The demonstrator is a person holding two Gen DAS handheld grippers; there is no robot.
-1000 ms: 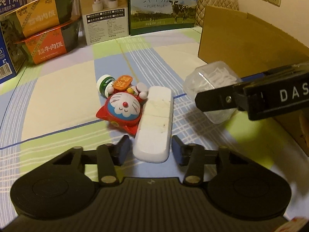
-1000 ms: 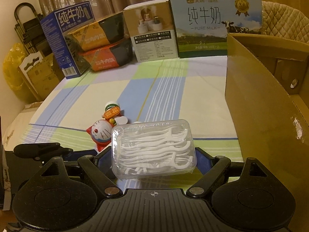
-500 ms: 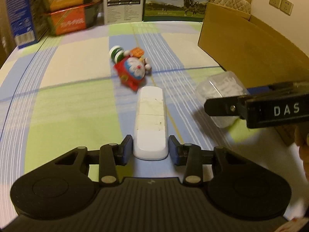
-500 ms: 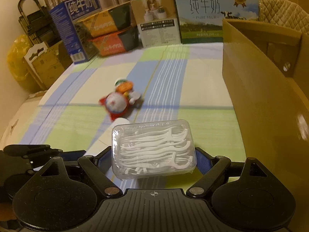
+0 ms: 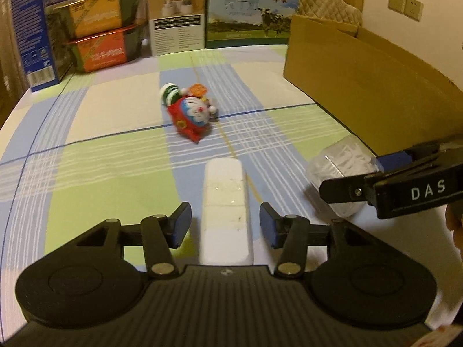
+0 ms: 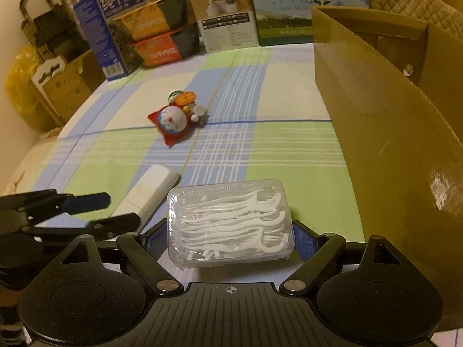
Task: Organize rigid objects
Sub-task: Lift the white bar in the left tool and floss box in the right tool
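cardboard box [image 6: 385, 133] walls off the right; toy [image 6: 173, 121] sits mid-cloth, open cloth around it

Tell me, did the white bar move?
Yes. The white bar slid back from the toy it touched before; cloth now shows between them.

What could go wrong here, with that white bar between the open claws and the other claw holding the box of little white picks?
1. The left gripper is open, its pads clear of the white bar; closing off-centre could pinch it askew.
2. The right gripper clamps the clear floss-pick box only at its near end, so it might tip or slip.
3. The cardboard box wall is close on the right; swinging the load over could clip it.
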